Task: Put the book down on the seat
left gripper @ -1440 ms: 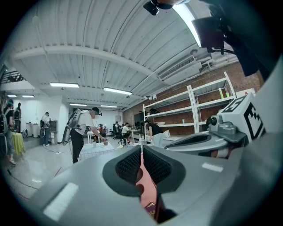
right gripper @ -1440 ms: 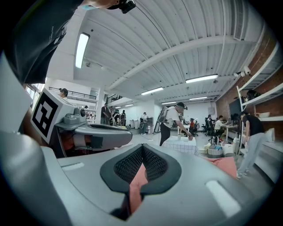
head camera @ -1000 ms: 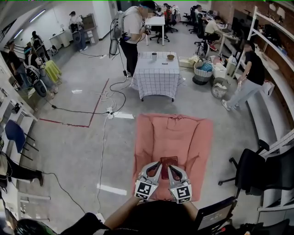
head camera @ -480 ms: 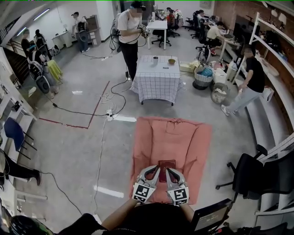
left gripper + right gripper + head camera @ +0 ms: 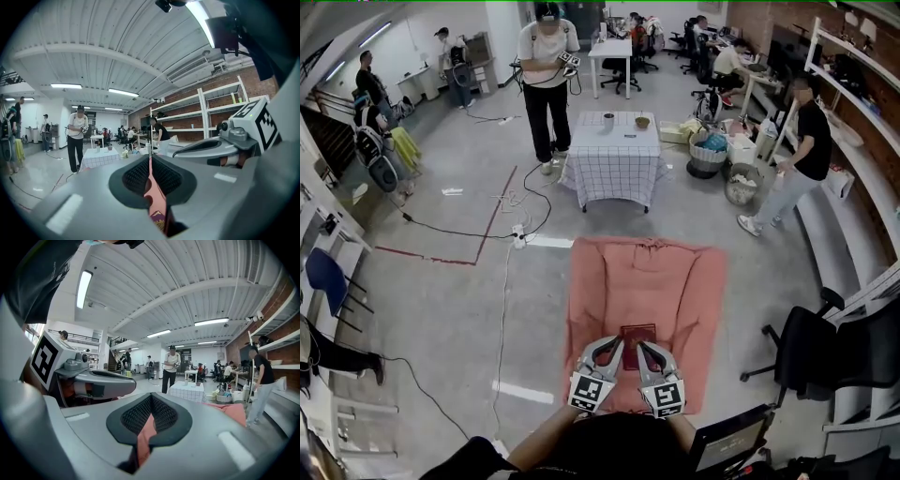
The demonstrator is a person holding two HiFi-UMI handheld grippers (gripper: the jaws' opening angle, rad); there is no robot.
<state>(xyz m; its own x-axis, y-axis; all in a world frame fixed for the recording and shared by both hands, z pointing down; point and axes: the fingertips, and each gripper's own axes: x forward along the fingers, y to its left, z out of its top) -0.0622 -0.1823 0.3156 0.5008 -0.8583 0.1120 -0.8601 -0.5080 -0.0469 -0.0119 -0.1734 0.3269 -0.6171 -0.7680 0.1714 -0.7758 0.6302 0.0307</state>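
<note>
Book [image 5: 638, 335] is lying unmoved on the seat [image 5: 609, 281], left gripper [image 5: 616, 342] and right gripper [image 5: 643, 346] staying pressed shut, so it's probably done.

People are working at desks [image 5: 733, 58], cables [image 5: 502, 202] are trailing across concrete floor [image 5: 450, 281], shelving [image 5: 853, 66] is lining brick: an office-workshop.
</note>
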